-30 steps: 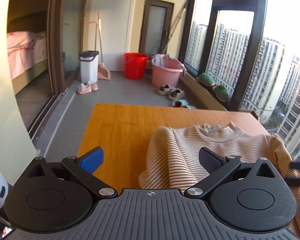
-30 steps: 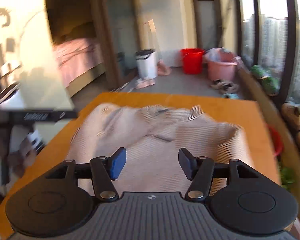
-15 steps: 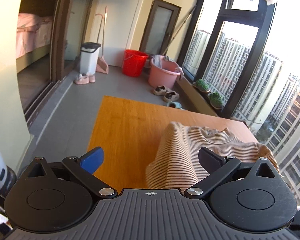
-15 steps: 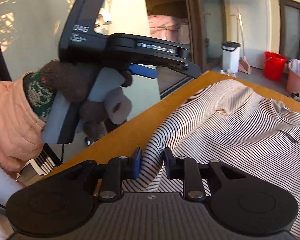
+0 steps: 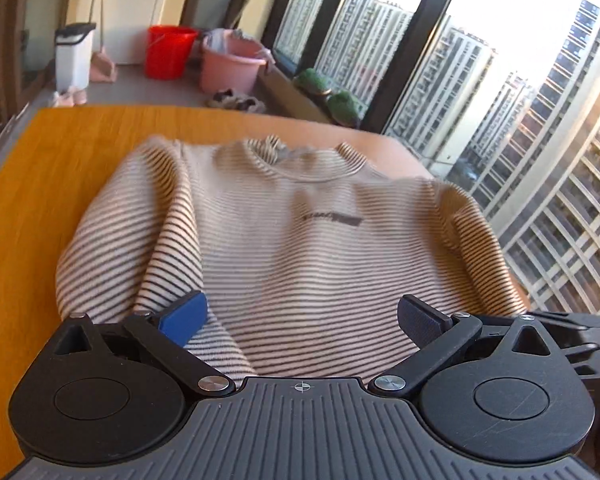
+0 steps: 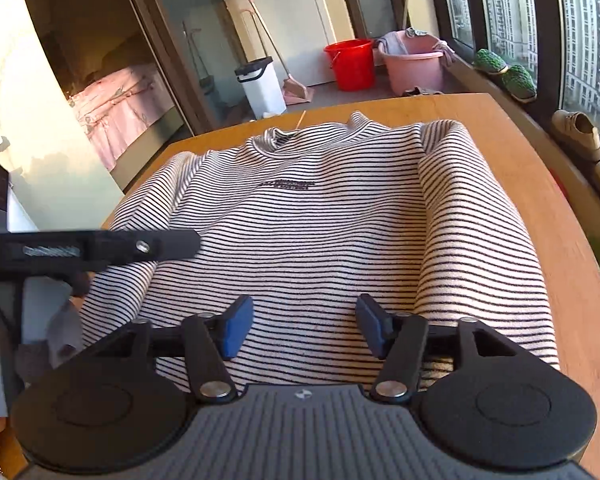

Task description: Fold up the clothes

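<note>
A cream sweater with thin dark stripes (image 5: 300,248) lies face up on the wooden table (image 5: 48,184), collar at the far side, both sleeves folded in along its sides. It also shows in the right wrist view (image 6: 312,232). My left gripper (image 5: 302,320) is open and empty above the sweater's near hem. My right gripper (image 6: 304,330) is open and empty above the near hem too. The body of the left gripper (image 6: 100,246) crosses the left side of the right wrist view.
The table's (image 6: 540,184) right edge runs along a window sill with shoes (image 6: 576,134) and green pads (image 6: 504,70). Beyond the far edge stand a red bucket (image 6: 350,64), a pink basin (image 6: 414,62) and a white bin (image 6: 260,88).
My right gripper has opened and let go of the sweater's sleeve edge. Both grippers have swung round over the near hem. The sweater now lies flatter with both sleeves folded in.
</note>
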